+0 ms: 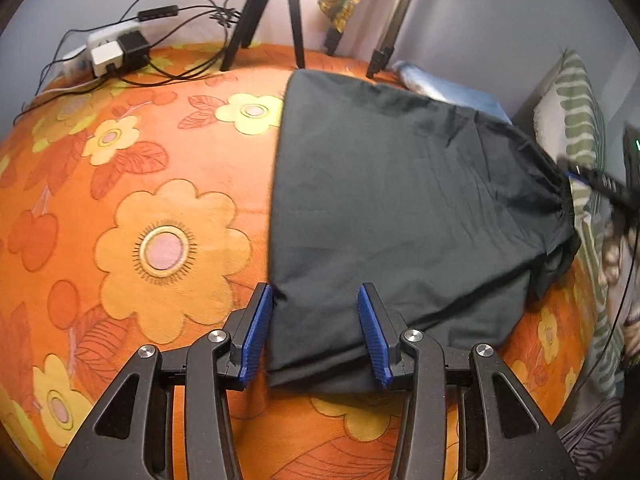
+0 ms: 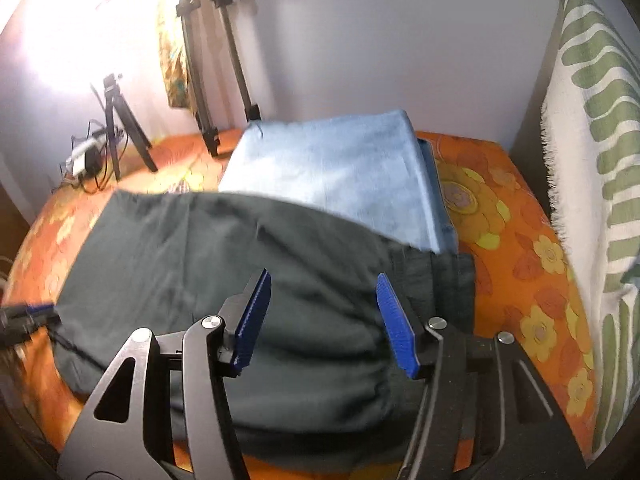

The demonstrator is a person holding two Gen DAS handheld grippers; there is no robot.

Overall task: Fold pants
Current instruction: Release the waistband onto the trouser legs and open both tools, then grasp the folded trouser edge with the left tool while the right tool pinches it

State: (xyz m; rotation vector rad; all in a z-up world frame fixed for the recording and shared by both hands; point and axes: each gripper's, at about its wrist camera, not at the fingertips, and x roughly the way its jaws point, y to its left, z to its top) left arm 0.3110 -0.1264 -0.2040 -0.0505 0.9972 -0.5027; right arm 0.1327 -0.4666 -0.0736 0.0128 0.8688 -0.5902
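Pants: the dark charcoal cloth pants (image 1: pixel 392 200) are lying folded on the orange bedspread printed with yellow flowers (image 1: pixel 140 200), their far end overlapping a folded light blue cloth (image 2: pixel 340 172).
Left claw: the left claw (image 1: pixel 316 332) with black arms and blue ribbed pads is standing partly open over the near corner of the pants; the cloth is lying between the pads, but they are not pressing on it.
Right claw: the right claw (image 2: pixel 324 320) is hovering over the gathered waist end of the pants with its jaws parted wide, the pads showing clear of the cloth and gripping nothing.
Each seen from the other: the right claw is showing blurred at the right edge of the left view, at the waistband; the left one is showing blurred at the left edge of the right view.
Surroundings: a black tripod (image 1: pixel 276 16) and a white power strip with plugs and black cables (image 1: pixel 112 50) are sitting at the far edge of the bed, and a white cushion with green stripes (image 2: pixel 592 152) is leaning at the right.
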